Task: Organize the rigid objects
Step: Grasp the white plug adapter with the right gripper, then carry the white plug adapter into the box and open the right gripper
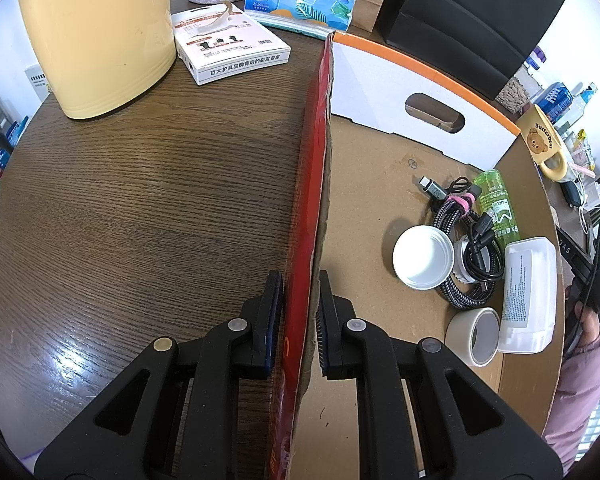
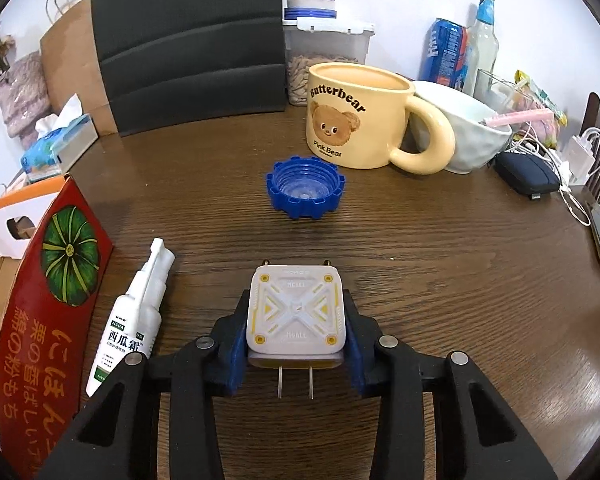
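Observation:
My left gripper (image 1: 299, 280) is shut on the red side wall (image 1: 316, 160) of an open cardboard box. On the box's floor lie a white cap (image 1: 422, 256), coiled cables (image 1: 460, 216), a green bottle (image 1: 498, 204), a white rectangular container (image 1: 528, 292) and a tape roll (image 1: 476, 334). In the right wrist view my right gripper (image 2: 296, 304) is shut on a white square plug charger (image 2: 296, 312), whose two prongs point back toward the camera, just over the table. A blue ridged cap (image 2: 304, 190) lies ahead of it. A white spray bottle (image 2: 136, 320) lies to the left, beside the box (image 2: 52, 320).
A yellow Butterbear mug (image 2: 356, 116) and a pale bowl (image 2: 460, 132) stand behind the blue cap, with bottles, a can and cables at the right. Left of the box stand a yellow jug (image 1: 96, 32), a white carton (image 1: 228, 44) and a tissue pack (image 1: 300, 4).

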`<state>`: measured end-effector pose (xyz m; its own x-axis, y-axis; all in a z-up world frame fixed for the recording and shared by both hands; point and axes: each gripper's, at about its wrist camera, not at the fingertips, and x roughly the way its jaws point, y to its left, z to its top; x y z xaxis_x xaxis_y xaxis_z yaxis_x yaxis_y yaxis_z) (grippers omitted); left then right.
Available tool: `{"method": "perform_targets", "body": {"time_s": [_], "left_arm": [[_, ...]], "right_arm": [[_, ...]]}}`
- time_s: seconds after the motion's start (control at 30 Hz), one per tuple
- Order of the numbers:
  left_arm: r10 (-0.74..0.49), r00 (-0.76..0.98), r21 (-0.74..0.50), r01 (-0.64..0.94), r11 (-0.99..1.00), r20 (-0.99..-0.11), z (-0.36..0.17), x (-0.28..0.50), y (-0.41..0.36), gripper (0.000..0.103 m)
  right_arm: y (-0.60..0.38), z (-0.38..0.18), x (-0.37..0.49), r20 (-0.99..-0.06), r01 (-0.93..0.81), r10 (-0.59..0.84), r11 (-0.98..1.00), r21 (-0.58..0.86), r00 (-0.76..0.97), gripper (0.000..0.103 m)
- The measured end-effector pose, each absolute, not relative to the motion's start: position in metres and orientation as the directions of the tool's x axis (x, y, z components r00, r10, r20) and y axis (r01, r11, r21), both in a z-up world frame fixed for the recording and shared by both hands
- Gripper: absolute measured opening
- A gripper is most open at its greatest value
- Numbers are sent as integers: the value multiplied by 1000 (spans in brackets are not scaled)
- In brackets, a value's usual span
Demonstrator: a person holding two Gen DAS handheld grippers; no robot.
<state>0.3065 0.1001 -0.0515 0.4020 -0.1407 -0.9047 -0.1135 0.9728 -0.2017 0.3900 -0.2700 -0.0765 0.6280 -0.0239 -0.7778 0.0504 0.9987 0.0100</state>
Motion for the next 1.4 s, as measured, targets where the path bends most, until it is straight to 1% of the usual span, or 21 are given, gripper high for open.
{"method": "perform_targets", "body": {"time_s": [0.17, 0.5, 0.83, 1.17, 1.4], "left_arm": [[-142, 402, -203, -114, 973, -905, -52, 307, 101, 11], [-141, 402, -202, -114, 973, -905, -52, 307, 100, 11], [-143, 401, -204, -115, 972, -905, -52, 306, 101, 11], [-143, 401, -204, -115, 972, -905, -52, 306, 101, 11], [-142, 402, -204, -115, 972, -905, -52, 306, 101, 11]], "right_arm": [[-273, -76, 388, -775, 70, -34, 997, 13, 631, 43], [-270, -65, 370, -730, 94, -85, 995, -29, 678, 43], [-267, -47, 336, -679, 97, -89, 995, -26, 729, 43], [-241, -27, 301, -615, 45, -59, 998, -39, 786, 43], [-208, -12, 279, -565, -40, 0, 997, -59, 825, 43]]}}
